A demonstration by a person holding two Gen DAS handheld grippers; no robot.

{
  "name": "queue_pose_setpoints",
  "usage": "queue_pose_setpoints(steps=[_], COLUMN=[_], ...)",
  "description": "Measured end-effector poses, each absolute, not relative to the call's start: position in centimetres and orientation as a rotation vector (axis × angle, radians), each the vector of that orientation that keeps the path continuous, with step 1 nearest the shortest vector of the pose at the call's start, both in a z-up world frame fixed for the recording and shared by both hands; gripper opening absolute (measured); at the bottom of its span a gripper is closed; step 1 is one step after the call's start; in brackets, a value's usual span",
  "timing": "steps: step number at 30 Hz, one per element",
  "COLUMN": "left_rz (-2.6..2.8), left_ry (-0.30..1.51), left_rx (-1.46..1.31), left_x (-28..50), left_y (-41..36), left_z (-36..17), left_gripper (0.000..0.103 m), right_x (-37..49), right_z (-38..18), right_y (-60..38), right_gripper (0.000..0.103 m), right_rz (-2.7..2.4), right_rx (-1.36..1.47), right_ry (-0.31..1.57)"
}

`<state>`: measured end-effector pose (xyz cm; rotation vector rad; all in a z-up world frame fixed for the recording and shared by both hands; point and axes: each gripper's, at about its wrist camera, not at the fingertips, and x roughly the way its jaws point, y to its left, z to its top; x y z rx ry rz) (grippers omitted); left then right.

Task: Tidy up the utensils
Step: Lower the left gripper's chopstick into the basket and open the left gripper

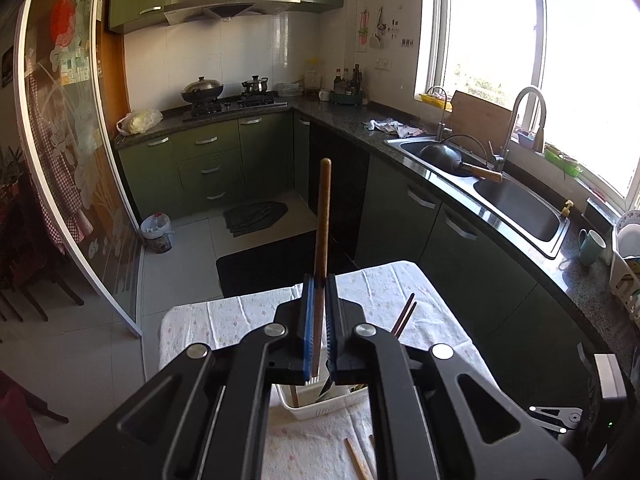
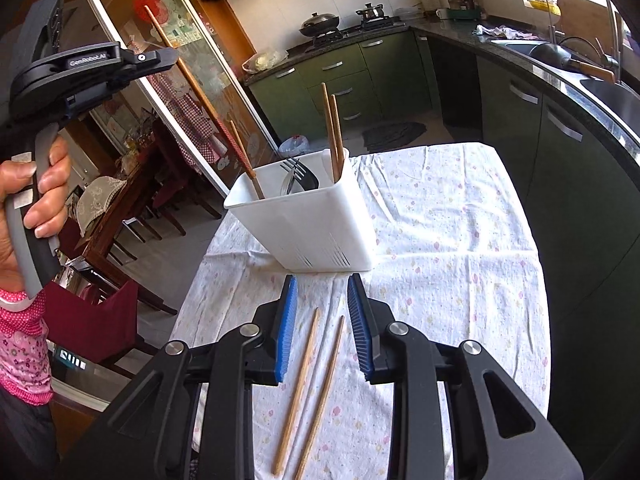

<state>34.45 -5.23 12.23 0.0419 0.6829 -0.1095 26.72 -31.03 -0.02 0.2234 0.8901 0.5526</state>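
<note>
My left gripper (image 1: 320,280) is shut on a long wooden chopstick (image 1: 323,220) that stands upright above the white utensil holder (image 1: 320,404). In the right wrist view the left gripper (image 2: 168,58) is high at the left, and its chopstick (image 2: 192,80) slants down into the holder (image 2: 312,224). The holder stands on the flowered tablecloth (image 2: 460,240) with two chopsticks (image 2: 334,136), a fork (image 2: 294,168) and a spoon inside. My right gripper (image 2: 322,284) is open and empty, just above two loose chopsticks (image 2: 316,380) lying on the cloth.
A kitchen counter with a double sink (image 1: 516,200) and a wok runs along the right. A green mug (image 1: 592,246) and a dish rack stand near the table's far right. Dark wooden chairs (image 2: 120,216) stand to the table's left. A stove with pots (image 1: 224,96) is at the back.
</note>
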Motion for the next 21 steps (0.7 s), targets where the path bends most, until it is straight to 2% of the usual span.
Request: queue_pose_setpoints(steps=[11, 14, 16, 21], left_rz=[-0.097, -0.102, -0.102, -0.148], left_ry=[0.918, 0.928, 0.938, 0.978], left_rx=[0.016, 0.022, 0.015, 0.006], left_x=[37.1, 36.6, 36.0, 33.4], left_y=[-3.6, -3.5, -3.4, -3.8], left_z=[4.8, 4.4, 4.4, 3.9], left_gripper=[0.006, 0.016, 0.029, 0.033], right_x=[27.1, 27.4, 27.5, 27.5], right_z=[-0.9, -1.9, -3.0, -7.0], right_y=[-30.8, -30.1, -29.1, -25.7], right_gripper=[0.028, 0.028, 0.028, 0.028], right_rz=[0.536, 0.526, 0.523, 0.528], right_rx=[0.205, 0.183, 0.151, 0.042], right_ry=[0.935, 0.976, 1.021, 1.174])
